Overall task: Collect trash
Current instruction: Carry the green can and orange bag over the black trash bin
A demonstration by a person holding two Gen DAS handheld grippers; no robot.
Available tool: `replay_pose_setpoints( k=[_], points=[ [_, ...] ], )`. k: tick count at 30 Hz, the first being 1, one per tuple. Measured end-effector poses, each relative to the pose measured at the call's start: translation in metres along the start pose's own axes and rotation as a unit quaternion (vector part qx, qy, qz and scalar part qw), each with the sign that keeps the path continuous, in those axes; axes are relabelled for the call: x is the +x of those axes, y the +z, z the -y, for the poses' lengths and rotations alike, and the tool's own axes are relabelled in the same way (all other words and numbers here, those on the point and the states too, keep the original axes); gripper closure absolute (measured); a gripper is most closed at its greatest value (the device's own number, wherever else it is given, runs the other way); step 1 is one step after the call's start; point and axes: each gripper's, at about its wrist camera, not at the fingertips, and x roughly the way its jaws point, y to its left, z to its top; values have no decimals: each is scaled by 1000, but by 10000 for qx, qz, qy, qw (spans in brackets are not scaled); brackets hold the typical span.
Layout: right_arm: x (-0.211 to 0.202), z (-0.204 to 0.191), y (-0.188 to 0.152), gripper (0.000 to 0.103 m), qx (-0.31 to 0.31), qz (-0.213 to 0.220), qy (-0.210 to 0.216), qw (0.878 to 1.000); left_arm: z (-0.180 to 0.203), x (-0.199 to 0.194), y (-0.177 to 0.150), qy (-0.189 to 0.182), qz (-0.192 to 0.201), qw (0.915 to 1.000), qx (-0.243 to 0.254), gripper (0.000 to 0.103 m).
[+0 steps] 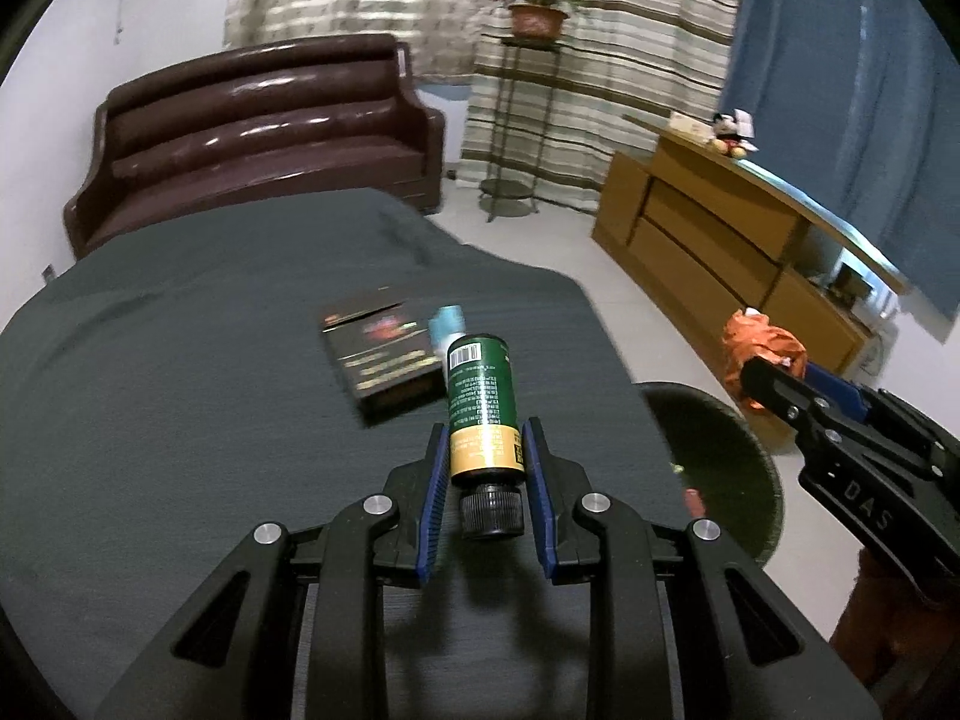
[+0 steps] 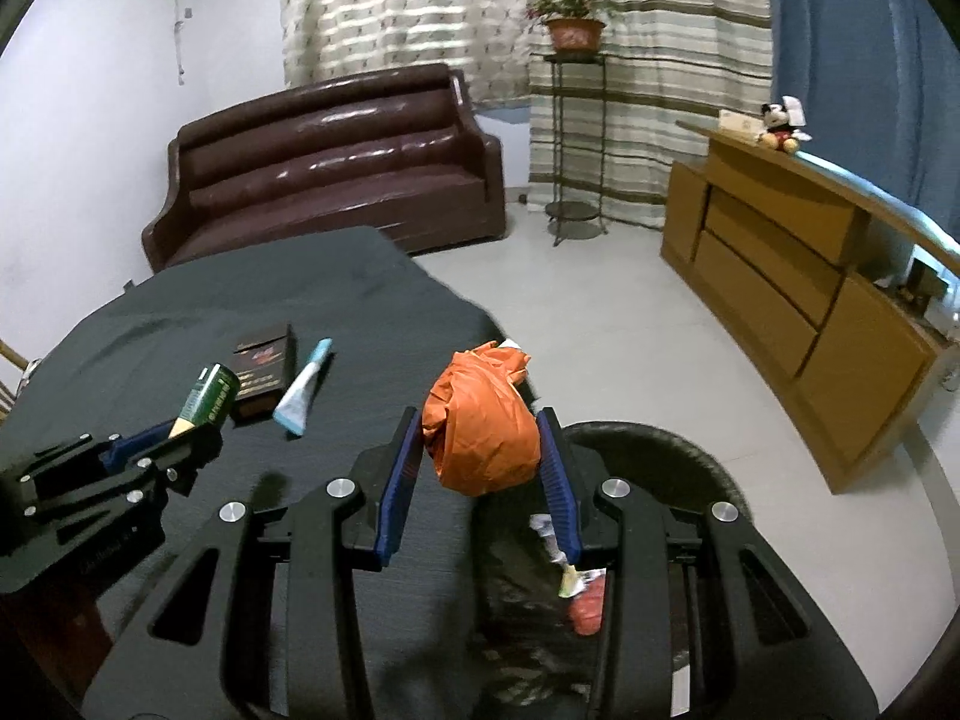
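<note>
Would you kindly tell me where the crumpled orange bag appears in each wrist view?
Left wrist view: orange bag at the right edge, gripped by the right claw.
Right wrist view: the orange bag sits centre, between the blue pads.
Shared landmark: the brown sofa behind the table.

On my right gripper (image 1: 774, 381), seen from my left wrist, raised letters on the black body read "DAS". The green bottle (image 1: 480, 405) clamped in my left gripper (image 1: 486, 456) carries a white barcode near its base and lines of small print, too fine for me to read. The dark box (image 1: 378, 354) bears blurred gold lettering I cannot make out.
</note>
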Motion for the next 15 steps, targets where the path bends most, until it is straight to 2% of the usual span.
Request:
replay_pose_setpoints(
  k=[8, 15],
  points=[
    [-13, 34, -5, 65, 149, 103, -299, 9994, 42, 0, 5, -250, 168, 9989, 357, 77],
    [-20, 58, -7, 65, 297, 126, -469, 9984, 67, 6, 3, -369, 133, 9979, 518, 77]
  ],
)
